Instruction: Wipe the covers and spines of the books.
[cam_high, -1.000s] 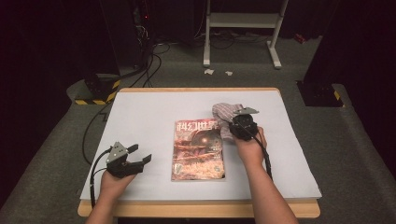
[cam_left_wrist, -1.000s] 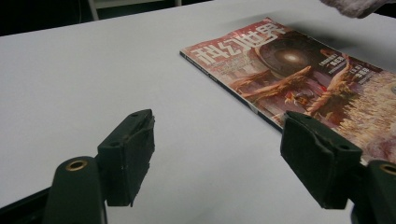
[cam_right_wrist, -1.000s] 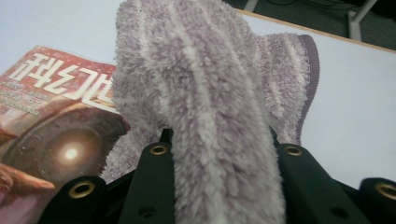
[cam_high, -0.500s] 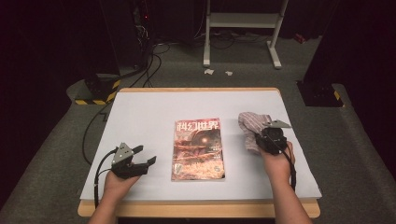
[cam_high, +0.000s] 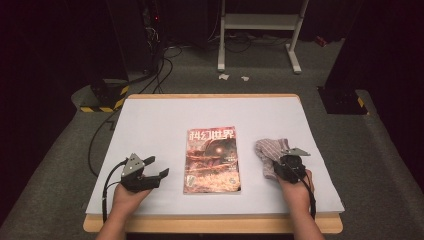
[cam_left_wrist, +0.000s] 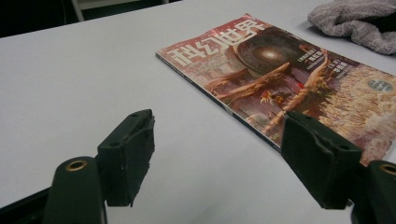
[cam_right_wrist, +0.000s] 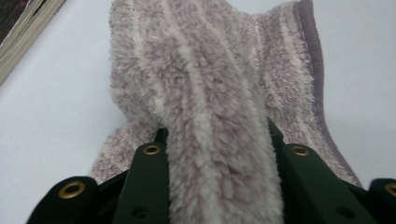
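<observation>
Right claw (cam_high: 285, 161) grips a striped fleece cloth (cam_right_wrist: 210, 107) on the bench (cam_high: 150, 120), right of the magazine (cam_high: 212, 159); its jaws have just been opening. Left claw (cam_high: 156, 167) is released, empty.

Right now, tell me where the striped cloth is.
In the high view the striped cloth lies on the table's right side, just right of the magazine, with a fold between the right gripper's jaws.
</observation>
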